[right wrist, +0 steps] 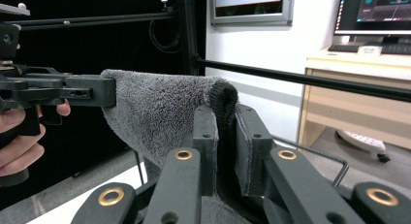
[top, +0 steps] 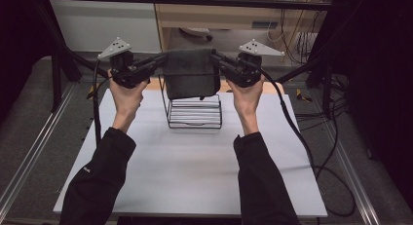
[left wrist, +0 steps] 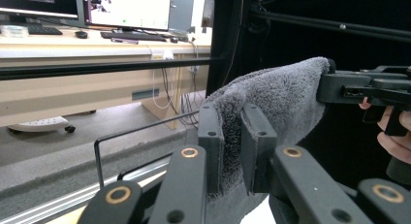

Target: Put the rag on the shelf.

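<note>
Grey towel [right wrist: 165,107] pinched in right hand-held gripper [right wrist: 224,136], above wire rack [right wrist: 315,153]

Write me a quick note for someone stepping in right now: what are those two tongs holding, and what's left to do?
Left tongs: shut on one top corner of the dark grey fluffy towel.
Right tongs: shut on the other top corner.
The towel hangs stretched between them, above the black wire rack on the white table.
Done: towel picked up and spread.
Left, probably: lower it over the rack's top bar, then let go.
</note>
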Motion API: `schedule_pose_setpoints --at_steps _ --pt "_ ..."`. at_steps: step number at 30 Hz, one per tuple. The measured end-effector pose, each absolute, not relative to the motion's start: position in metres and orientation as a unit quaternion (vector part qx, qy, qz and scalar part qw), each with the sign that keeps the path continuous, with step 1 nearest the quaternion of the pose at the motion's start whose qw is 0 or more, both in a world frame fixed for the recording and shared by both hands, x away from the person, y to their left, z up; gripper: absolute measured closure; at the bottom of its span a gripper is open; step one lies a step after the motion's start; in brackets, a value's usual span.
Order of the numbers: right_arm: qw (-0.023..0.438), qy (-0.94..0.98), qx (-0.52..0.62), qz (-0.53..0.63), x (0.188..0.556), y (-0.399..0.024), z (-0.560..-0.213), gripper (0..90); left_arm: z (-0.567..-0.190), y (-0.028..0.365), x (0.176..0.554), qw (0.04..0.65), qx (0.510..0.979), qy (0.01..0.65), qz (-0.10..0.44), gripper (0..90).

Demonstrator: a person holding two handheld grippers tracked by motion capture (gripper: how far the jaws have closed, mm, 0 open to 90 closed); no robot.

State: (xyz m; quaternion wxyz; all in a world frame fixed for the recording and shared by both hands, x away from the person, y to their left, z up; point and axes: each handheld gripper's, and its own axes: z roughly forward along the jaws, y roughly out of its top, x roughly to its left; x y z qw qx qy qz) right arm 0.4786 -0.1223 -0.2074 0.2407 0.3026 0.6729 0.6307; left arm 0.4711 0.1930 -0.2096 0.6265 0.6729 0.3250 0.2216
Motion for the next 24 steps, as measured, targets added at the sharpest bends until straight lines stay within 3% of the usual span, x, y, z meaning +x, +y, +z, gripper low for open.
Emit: schedule_pose_setpoints --at_steps 20,24 --pt "0.216 0.707 0.288 0.609 0.466 -0.126 -0.216 80.8 -0.218 0.194 0.454 0.586 0.71 0.326 0.215 76.5" --pt "0.212 0.713 0.283 0.606 0.465 -0.127 -0.218 80.8 -0.213 0.196 0.451 0.576 0.715 0.333 0.215 71.8"
